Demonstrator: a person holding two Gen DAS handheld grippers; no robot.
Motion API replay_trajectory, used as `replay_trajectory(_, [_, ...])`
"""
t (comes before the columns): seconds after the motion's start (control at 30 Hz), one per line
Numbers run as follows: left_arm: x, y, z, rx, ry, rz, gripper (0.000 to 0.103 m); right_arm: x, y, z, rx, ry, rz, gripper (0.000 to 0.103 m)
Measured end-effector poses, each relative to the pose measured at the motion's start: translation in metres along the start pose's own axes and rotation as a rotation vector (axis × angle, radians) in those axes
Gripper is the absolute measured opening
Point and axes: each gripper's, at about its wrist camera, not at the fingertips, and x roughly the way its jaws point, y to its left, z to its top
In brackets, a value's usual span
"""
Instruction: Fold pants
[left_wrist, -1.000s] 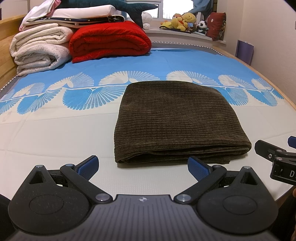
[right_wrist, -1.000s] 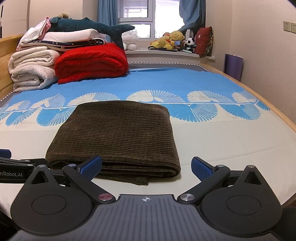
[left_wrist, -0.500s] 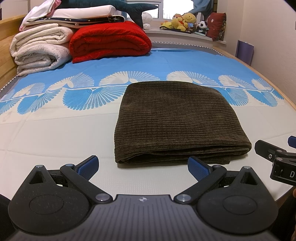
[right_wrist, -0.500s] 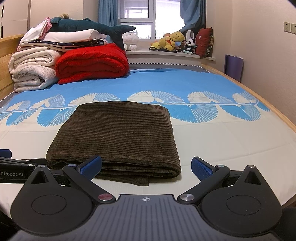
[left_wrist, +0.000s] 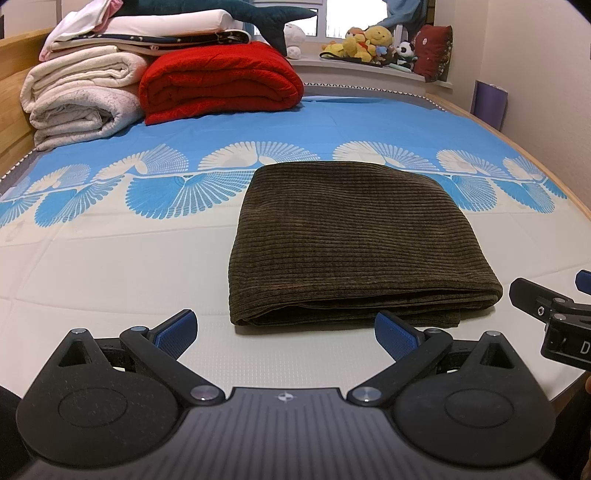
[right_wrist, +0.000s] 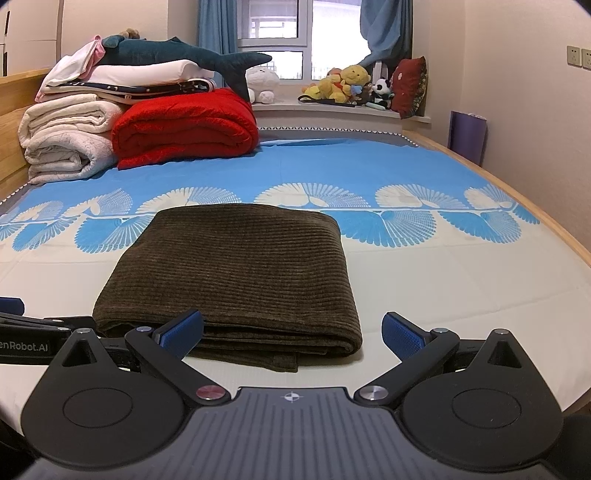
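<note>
The dark brown corduroy pants (left_wrist: 354, 240) lie folded into a neat rectangle on the bed; they also show in the right wrist view (right_wrist: 236, 273). My left gripper (left_wrist: 286, 332) is open and empty, just short of the pants' near edge. My right gripper (right_wrist: 291, 334) is open and empty, at the near right corner of the pants. The right gripper's side shows at the right edge of the left wrist view (left_wrist: 554, 314). The left gripper shows at the left edge of the right wrist view (right_wrist: 29, 332).
The bed sheet (left_wrist: 110, 266) is white near me and blue with fan patterns farther off. A red quilt (left_wrist: 221, 81) and white blankets (left_wrist: 81, 99) are stacked at the far left. Plush toys (right_wrist: 347, 85) sit on the windowsill. A wooden bed edge (right_wrist: 535, 210) runs along the right.
</note>
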Motion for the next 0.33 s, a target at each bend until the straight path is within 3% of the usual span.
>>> replay_trajectory(0.33, [0.0021,-0.0037,-0.0021,0.000,-0.003,0.012,0.102,0.0009,0.0024,0.0010,0.001,-0.008,0.002,0.102])
